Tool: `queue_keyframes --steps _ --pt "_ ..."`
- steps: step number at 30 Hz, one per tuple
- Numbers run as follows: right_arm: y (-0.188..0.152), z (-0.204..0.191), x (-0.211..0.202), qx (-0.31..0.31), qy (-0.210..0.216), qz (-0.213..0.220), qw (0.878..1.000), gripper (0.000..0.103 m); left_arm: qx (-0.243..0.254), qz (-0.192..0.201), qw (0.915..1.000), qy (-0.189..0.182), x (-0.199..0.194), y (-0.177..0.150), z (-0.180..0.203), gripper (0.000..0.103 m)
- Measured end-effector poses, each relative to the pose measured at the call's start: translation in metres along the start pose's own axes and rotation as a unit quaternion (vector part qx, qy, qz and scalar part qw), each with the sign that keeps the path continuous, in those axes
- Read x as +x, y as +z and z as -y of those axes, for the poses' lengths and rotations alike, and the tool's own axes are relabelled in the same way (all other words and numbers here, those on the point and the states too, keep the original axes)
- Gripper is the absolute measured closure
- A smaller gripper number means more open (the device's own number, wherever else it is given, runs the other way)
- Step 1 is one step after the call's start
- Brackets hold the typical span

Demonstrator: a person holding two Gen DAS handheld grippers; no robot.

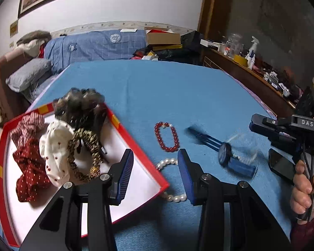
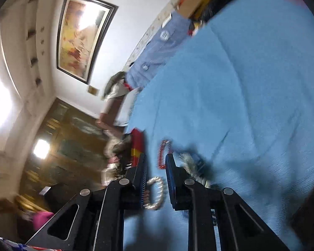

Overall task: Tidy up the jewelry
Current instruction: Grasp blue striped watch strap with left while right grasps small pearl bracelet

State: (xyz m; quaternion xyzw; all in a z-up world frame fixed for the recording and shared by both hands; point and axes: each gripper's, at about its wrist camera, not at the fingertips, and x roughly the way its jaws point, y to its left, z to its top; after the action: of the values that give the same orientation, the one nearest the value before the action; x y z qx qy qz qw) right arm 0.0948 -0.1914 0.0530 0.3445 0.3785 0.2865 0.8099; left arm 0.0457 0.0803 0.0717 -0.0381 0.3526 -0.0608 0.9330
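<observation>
Left wrist view: the left gripper (image 1: 156, 175) stands partly open and empty over the near right corner of the red-edged box (image 1: 136, 144) of scrunchies (image 1: 58, 156), the pearl string (image 1: 173, 179) between and just beyond its fingers and the red bead bracelet (image 1: 167, 137) lying beyond on the blue cloth (image 1: 178, 92), its long axis running away from the camera, with a bed and cluttered shelf behind. Right wrist view, rolled and blurred: the right gripper (image 2: 156, 179), jaws narrowed, frames the pearl string (image 2: 156, 194), though contact cannot be told; judging by this, the right hand is nearer it.
</observation>
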Motion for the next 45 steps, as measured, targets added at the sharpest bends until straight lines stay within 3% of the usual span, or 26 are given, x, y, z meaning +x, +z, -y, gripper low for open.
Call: queue_keyframes --steps 1,8,12,17,20,28,31,36,38,41,45 --pt "0.000 -0.004 -0.002 -0.015 -0.020 0.009 1.000 0.083 0.002 -0.002 1.0000 0.000 0.001 0.001 0.003 0.061" --pt "0.000 -0.016 -0.001 -0.056 -0.041 0.007 0.998 0.083 -0.006 -0.047 0.9987 -0.021 0.028 0.027 0.022 0.061" --pt "-0.002 -0.013 0.000 -0.060 -0.052 0.004 0.997 0.083 -0.029 -0.111 0.9932 -0.022 0.059 0.046 0.025 0.061" --pt "-0.001 -0.008 -0.002 -0.054 -0.053 0.012 0.997 0.082 -0.005 -0.159 0.9855 -0.060 0.068 0.030 0.057 0.061" --pt "0.001 -0.007 -0.008 -0.048 -0.051 0.025 0.997 0.082 0.018 -0.178 0.9832 -0.037 0.076 0.017 0.079 0.057" --pt "0.003 -0.007 -0.019 -0.036 -0.035 0.039 0.998 0.082 0.049 -0.184 0.9813 0.032 0.106 0.011 0.108 0.057" --pt "0.004 -0.008 -0.019 -0.034 -0.034 0.042 0.998 0.082 0.065 -0.155 0.9848 0.043 0.103 0.003 0.115 0.061" --pt "0.005 -0.003 -0.019 -0.033 -0.047 0.040 0.998 0.082 0.060 -0.122 0.9906 0.017 0.092 -0.006 0.114 0.062" --pt "0.005 -0.002 -0.017 -0.035 -0.072 0.036 0.996 0.079 0.050 -0.101 0.9936 -0.007 0.080 -0.004 0.108 0.063" --pt "0.004 0.001 -0.009 -0.044 -0.119 0.023 0.992 0.075 0.054 -0.054 0.9971 -0.005 0.059 0.005 0.097 0.062" --pt "-0.006 0.001 0.027 -0.080 -0.183 -0.047 0.979 0.075 0.039 -0.015 0.9991 -0.008 0.041 0.019 0.077 0.062"
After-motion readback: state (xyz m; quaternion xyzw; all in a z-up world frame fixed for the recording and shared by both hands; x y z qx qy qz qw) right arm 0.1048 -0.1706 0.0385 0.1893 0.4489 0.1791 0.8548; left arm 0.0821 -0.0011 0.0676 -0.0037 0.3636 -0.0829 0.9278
